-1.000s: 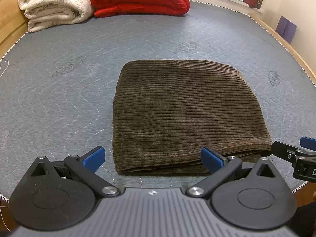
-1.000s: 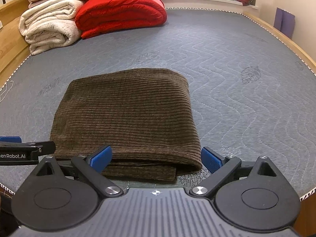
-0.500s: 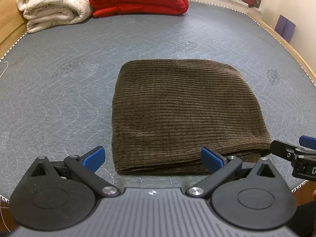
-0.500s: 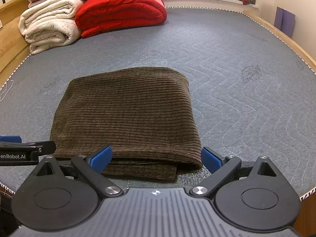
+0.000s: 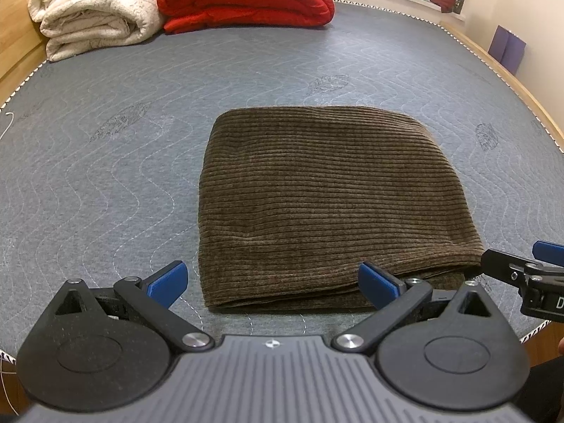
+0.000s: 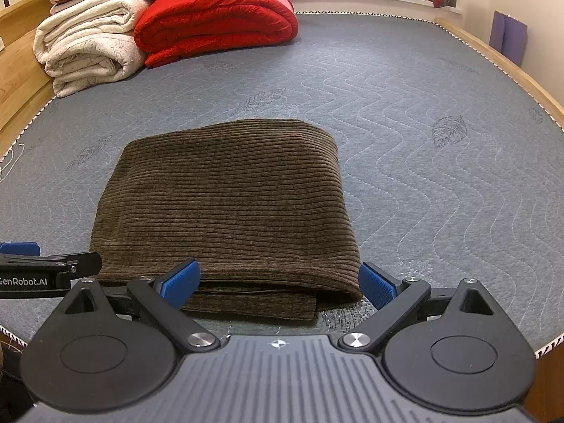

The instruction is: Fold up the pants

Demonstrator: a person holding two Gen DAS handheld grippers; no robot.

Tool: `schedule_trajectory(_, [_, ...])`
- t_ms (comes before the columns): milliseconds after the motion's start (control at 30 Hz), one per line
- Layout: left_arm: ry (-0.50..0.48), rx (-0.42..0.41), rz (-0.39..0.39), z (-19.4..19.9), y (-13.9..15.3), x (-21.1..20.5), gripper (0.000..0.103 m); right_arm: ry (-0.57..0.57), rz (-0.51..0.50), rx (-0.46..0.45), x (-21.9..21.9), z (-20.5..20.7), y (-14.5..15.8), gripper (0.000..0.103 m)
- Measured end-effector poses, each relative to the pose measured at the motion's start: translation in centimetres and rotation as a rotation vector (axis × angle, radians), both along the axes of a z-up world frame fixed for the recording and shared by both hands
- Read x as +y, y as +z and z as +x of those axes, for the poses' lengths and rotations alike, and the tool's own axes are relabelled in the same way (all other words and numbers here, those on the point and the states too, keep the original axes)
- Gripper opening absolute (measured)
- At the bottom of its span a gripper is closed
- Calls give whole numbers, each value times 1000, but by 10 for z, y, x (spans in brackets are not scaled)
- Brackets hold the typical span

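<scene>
One folded pants bundle, two spread claws, two rolled quilts

Legible text, item one: "GenRobot.AI" in white letters, its first letter cut off by the picture edge so that "enRobot.AI" shows, on the flat black side of the left gripper as seen at the left edge of the right wrist view.

Item two: a single white letter "D", the rest cut off at the picture edge, on the black body of the right gripper in the left wrist view.

No other lettering, numbers or labels are readable.
</scene>
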State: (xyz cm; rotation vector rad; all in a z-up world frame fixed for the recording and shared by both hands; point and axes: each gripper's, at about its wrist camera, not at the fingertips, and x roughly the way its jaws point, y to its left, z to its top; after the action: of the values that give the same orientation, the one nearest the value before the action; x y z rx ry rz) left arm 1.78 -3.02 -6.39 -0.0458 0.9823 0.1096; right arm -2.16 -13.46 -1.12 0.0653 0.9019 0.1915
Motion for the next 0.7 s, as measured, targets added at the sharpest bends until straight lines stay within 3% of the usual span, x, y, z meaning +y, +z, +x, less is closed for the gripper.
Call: schedule_trajectory(700, [-8, -10, 6, 0, 1, -2, 103, 1, 5, 3, -1, 0, -1, 97])
